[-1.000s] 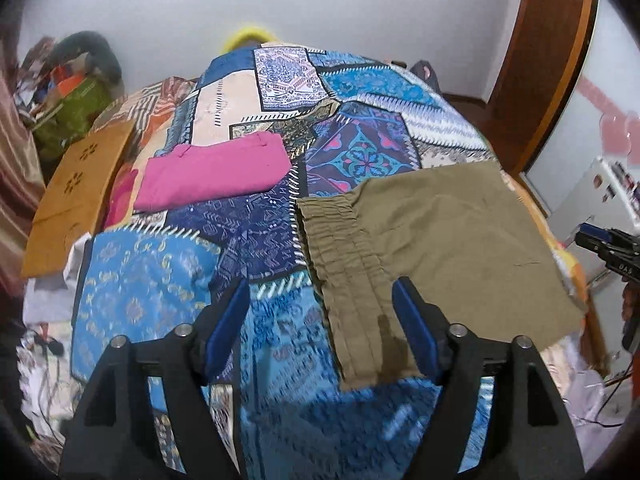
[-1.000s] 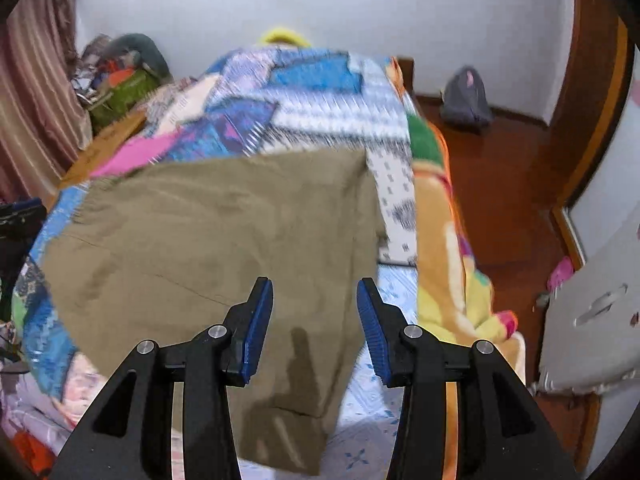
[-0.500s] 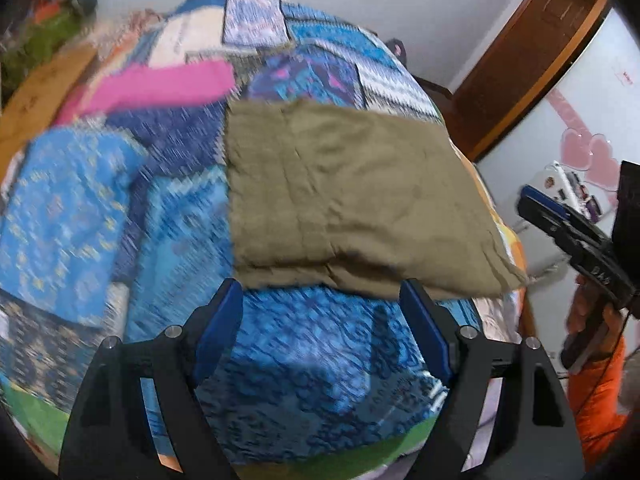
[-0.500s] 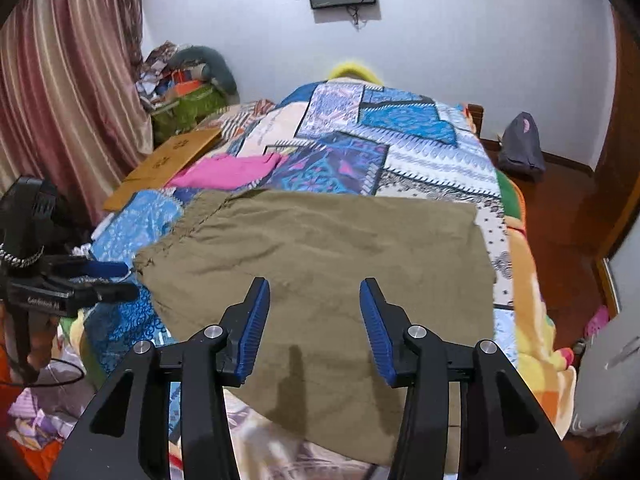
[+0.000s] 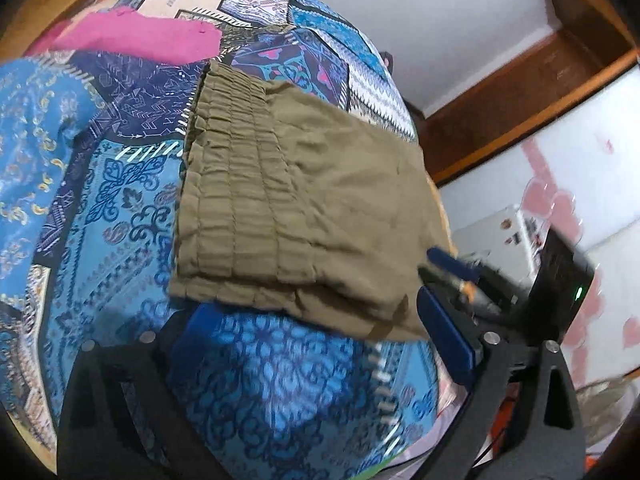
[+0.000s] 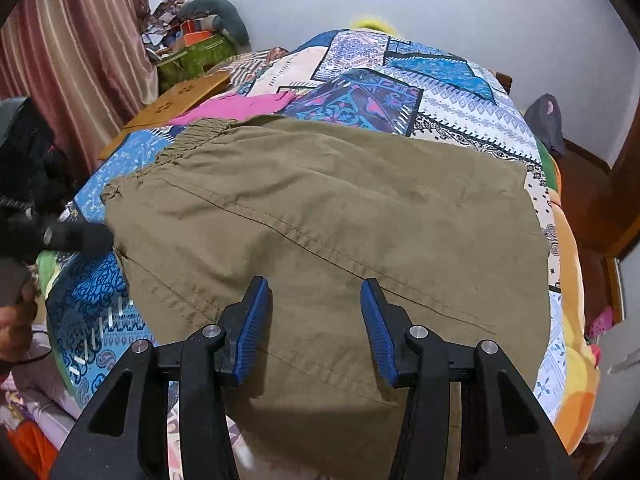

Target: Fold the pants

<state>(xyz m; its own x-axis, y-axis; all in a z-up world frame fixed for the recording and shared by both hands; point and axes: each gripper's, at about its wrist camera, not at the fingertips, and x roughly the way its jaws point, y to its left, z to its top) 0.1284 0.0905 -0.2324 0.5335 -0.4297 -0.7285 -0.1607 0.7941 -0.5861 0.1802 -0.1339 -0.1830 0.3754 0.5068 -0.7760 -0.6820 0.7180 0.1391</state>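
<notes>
White walls back our patchwork bed [image 6: 440, 80], where olive pants [image 6: 340, 220] lie folded flat. Our left gripper [image 5: 316, 336] jaws are opening, empty; right gripper [image 6: 314, 320] jaws hover part-open, gripping nothing.

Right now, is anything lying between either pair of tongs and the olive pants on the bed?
Nothing visible does. The left tongs, jaws opening, hang just off the waistband edge of the olive pants; the right tongs hover open above the cloth. The pink garment lies beyond the pants, touching only their far corner.
</notes>
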